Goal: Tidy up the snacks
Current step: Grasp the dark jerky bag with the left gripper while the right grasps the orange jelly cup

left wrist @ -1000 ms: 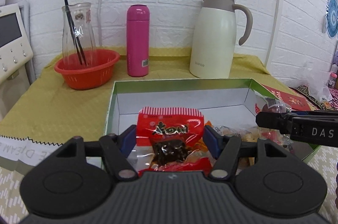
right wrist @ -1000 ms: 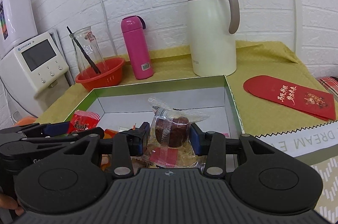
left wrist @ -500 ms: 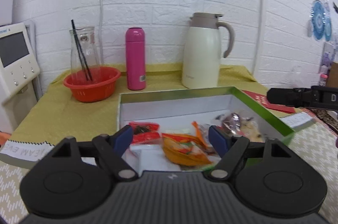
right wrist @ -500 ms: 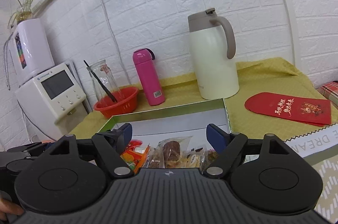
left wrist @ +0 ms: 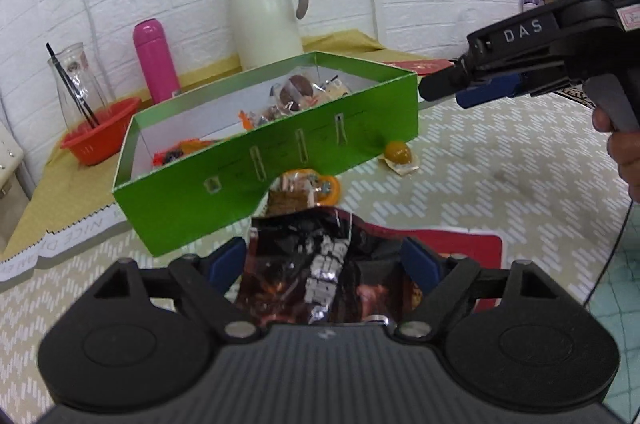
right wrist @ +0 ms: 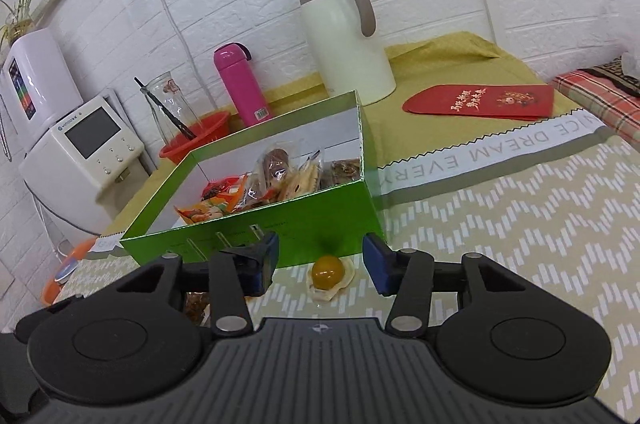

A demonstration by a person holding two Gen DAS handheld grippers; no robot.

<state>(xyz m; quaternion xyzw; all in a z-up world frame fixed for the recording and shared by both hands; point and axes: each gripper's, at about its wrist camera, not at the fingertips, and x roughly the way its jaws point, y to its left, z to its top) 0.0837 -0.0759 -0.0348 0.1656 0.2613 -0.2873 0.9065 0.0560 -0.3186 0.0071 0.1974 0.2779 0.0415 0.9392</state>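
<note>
Both grippers have pulled back outside the glossy green cardboard snack box (right wrist: pixel 280 224): the left gripper (left wrist: pixel 326 264), jaws just widened, straddles a crinkled foil packet (left wrist: pixel 320 272) unclamped; the right gripper (right wrist: pixel 320 264), jaws just narrowed yet open and empty, frames a round amber wrapped candy (right wrist: pixel 328 270) beside the box.

Both wrist views low, close, facing wall; share green box (left wrist: pixel 264 159) (right wrist: pixel 256 224), front side.

Right gripper (right wrist: pixel 320 264) jaws apart, closing, framing wrapped yellow sweet (right wrist: pixel 329 272) before green box (right wrist: pixel 280 224)
</note>
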